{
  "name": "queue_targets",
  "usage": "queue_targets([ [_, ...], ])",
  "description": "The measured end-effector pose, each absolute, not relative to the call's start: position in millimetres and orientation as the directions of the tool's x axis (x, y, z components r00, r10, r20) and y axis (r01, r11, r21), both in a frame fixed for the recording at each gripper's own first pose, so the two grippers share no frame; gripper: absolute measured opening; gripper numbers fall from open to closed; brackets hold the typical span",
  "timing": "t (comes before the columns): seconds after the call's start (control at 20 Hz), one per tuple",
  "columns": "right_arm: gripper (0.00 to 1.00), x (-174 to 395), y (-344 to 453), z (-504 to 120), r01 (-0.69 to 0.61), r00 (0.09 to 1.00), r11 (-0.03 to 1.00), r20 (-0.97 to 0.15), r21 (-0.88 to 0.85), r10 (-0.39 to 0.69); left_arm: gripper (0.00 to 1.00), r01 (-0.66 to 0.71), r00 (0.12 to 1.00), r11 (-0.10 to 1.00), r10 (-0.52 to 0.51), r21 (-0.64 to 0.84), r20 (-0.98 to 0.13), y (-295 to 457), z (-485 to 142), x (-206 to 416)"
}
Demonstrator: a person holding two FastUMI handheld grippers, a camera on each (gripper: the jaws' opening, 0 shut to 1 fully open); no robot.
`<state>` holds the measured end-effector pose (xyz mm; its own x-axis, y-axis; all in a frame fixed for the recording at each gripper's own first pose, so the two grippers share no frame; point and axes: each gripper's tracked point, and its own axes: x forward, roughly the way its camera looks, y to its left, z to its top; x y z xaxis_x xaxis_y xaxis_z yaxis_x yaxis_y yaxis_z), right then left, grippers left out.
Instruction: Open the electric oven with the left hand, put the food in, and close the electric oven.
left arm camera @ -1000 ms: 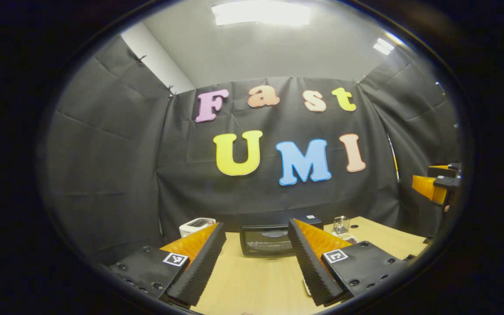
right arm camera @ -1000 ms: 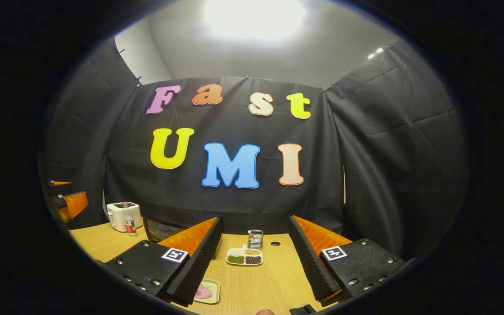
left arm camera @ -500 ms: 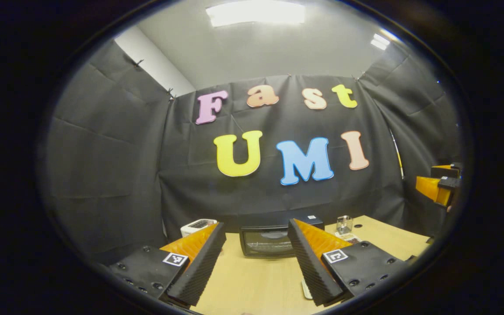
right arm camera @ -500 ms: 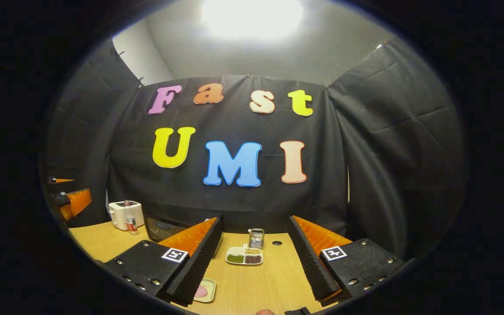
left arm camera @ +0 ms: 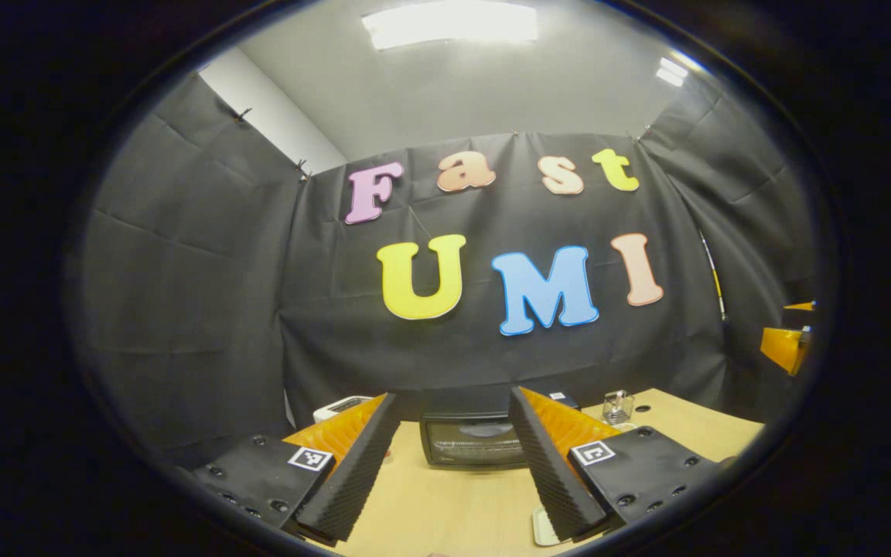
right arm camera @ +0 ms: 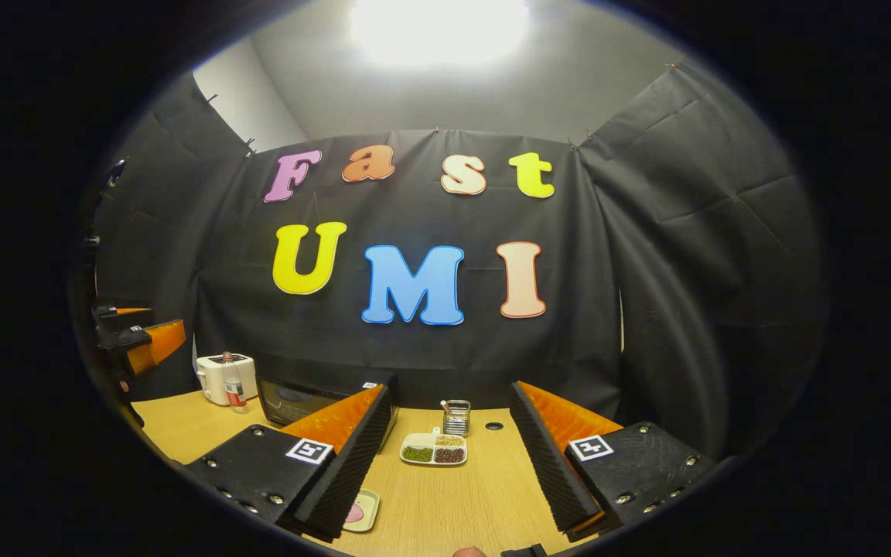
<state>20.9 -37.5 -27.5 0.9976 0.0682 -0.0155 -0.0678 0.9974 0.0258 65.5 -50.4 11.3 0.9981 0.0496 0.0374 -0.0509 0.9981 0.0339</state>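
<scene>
Opening step: left hand-held gripper hangs wide open, empty, facing the closed electric oven; next, reach its door handle.

Bare table stretch leads straight to oven; toaster flanks left, wire rack right.

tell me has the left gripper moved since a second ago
Yes. In the right gripper view the left gripper has come inward, toward the white toaster on the wooden table.
</scene>
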Motion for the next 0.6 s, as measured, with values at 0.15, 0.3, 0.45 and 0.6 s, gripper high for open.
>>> queue_targets([
  [0.15,0.96,29,-38,-26,-0.030,0.999,0.999,-0.017,0.027,0.031,1.00,-0.028,0.999,0.999,0.027,0.020,0.038,-50,5,100],
  [0.3,0.96,36,-30,-21,-0.008,1.000,1.000,-0.008,0.018,0.008,1.00,-0.006,0.999,1.000,0.005,0.017,0.036,-46,-2,135],
  [0.45,0.95,47,-24,-21,0.025,1.000,1.000,-0.011,0.006,-0.025,1.00,0.027,0.999,1.000,-0.027,0.009,0.024,-47,-15,172],
  [0.6,0.95,55,-19,-24,0.064,0.998,0.998,-0.015,0.000,-0.064,1.00,0.061,0.998,0.998,-0.061,-0.001,0.002,-52,-32,207],
])
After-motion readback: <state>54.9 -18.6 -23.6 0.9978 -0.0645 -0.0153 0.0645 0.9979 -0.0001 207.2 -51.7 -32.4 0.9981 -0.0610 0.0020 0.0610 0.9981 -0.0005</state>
